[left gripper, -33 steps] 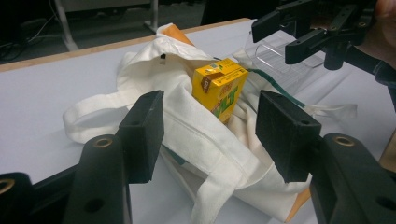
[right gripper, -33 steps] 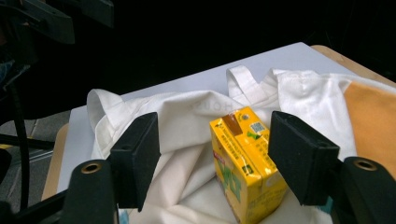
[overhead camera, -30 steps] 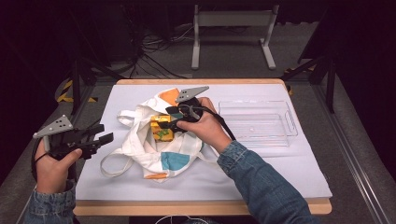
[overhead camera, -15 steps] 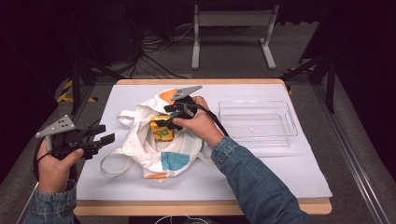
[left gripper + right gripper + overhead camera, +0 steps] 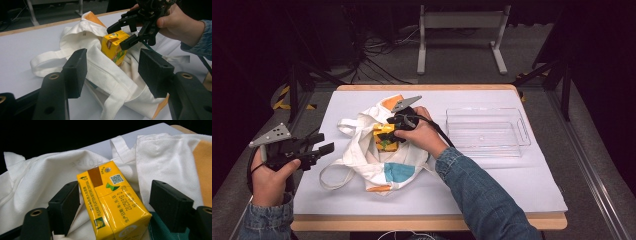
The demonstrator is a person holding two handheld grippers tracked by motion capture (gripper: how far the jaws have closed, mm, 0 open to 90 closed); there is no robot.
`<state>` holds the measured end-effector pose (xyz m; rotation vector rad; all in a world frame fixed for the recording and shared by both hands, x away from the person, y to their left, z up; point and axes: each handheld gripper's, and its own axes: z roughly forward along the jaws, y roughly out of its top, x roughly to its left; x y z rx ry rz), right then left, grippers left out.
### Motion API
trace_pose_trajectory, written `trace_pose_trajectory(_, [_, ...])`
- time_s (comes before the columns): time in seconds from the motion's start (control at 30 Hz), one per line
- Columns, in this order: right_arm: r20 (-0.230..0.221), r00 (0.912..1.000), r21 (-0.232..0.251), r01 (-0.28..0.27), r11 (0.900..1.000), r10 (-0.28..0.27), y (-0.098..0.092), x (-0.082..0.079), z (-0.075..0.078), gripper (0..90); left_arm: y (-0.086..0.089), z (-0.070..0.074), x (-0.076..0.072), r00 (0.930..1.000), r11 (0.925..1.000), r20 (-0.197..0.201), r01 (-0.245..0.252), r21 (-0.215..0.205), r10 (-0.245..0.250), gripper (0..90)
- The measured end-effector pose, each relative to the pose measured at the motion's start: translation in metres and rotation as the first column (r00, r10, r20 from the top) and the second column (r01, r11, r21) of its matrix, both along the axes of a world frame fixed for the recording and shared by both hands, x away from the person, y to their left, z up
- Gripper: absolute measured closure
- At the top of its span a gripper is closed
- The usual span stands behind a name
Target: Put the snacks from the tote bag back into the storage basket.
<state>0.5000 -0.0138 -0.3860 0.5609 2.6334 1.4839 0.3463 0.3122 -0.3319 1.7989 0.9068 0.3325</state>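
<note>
On the white-covered table (image 5: 492, 185) sits a white canvas tote bag (image 5: 362, 155) with orange and teal patches, handles splayed left, mouth crumpled open. Yellow drink carton (image 5: 384, 137) lies in the bag's opening, partly bedded in the fabric. Right gripper (image 5: 393, 122) is at the carton, jaws spread, one either side of it; in the right gripper view neither pad is clearly touching the carton (image 5: 112, 202) — left pad just beside its side face, right pad apart from it with a gap over teal fabric. Left gripper view shows the same: right gripper (image 5: 122, 33) straddling the top end of the carton (image 5: 113, 46), jaws apart. Carton print readable in the right gripper view: "PLEASE FLATTEN BEFORE DISPOSAL" along one edge, a line of Chinese characters beside it, a date stamp starting "20250918 D", a QR code, a brown strip on the top face, a small green logo near the bottom corner. No brand name legible. Left gripper (image 5: 323, 148) is held off the table's left edge, well apart from the bag, jaws wide apart and holding nothing, pointed toward the bag (image 5: 105, 75). Clear plastic tray (image 5: 524, 135) sits on the right side of the table, near the right hand (image 5: 424, 135). Person wears denim sleeves. Floor behind has cables and a metal stand base (image 5: 462, 20).
</note>
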Motion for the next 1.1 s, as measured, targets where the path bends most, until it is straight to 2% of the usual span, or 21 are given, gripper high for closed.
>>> trace_pose_trajectory(0.23, [0.038,0.9982,-0.047,-0.044,0.998,0.046,0.0034,-0.0019,-0.0014,36.2,0.0006,-0.0002,0.0001,1.0,1.0,-0.004,-0.001,0.0,0.001,41.0])
trace_pose_trajectory(0.63, [0.08,0.9913,-0.096,-0.097,0.991,0.105,0.0035,-0.0007,-0.0009,40.8,0.0001,-0.0002,0.0002,1.0,1.0,0.0,0.002,0.0,-0.002,40.6])
trace_pose_trajectory(0.87, [0.094,0.9855,-0.133,-0.129,0.983,0.142,0.0012,-0.0011,0.0022,48.7,0.0006,-0.0001,0.0001,1.0,1.0,-0.002,0.001,0.0,-0.001,40.6])
trace_pose_trajectory(1.1, [0.098,0.9845,-0.151,-0.13,0.98,0.146,0.0019,-0.0031,0.0043,49.6,0.001,0.0002,-0.0001,1.0,1.0,-0.002,0.001,-0.001,-0.001,40.5])
